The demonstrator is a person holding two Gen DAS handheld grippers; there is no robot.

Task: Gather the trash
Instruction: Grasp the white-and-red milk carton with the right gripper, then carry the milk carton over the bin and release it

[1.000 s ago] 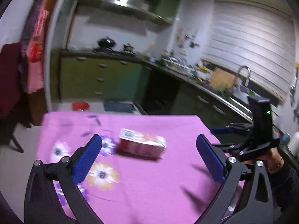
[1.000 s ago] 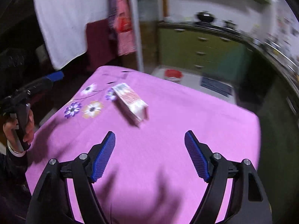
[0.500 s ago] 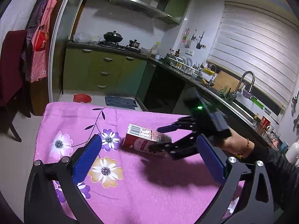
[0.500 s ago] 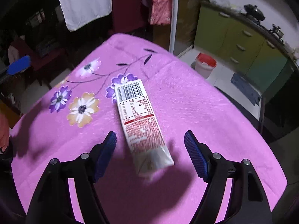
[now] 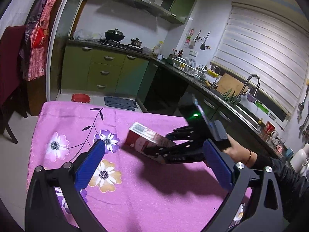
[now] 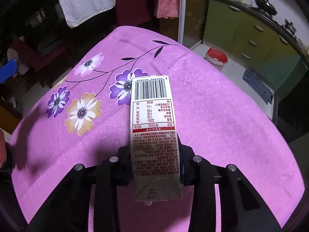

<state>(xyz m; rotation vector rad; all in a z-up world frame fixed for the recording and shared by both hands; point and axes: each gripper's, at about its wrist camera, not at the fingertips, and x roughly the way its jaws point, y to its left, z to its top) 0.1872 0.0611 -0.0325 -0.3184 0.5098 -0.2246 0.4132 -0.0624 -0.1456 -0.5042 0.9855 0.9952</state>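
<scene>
A red and white drink carton (image 6: 153, 127) lies lengthwise between the fingers of my right gripper (image 6: 155, 166), which is shut on its near end; the barcode end points away. In the left wrist view the carton (image 5: 147, 140) is tilted, its far end raised a little off the pink flowered tablecloth (image 5: 135, 193), held by the right gripper (image 5: 170, 150) reaching in from the right. My left gripper (image 5: 154, 162) is open and empty, hovering over the near part of the table, short of the carton.
The table is covered by the pink flowered cloth (image 6: 222, 116). A red-lidded bucket (image 6: 216, 59) and a blue mat (image 6: 257, 86) are on the kitchen floor beyond the far edge. Green cabinets (image 5: 100, 71) and a counter with a sink (image 5: 249, 90) line the walls. A dark chair (image 5: 9, 61) stands left.
My right gripper moved forward over the carton and shut on it, tilting its far end off the cloth. My left gripper stayed open and nearly still.
</scene>
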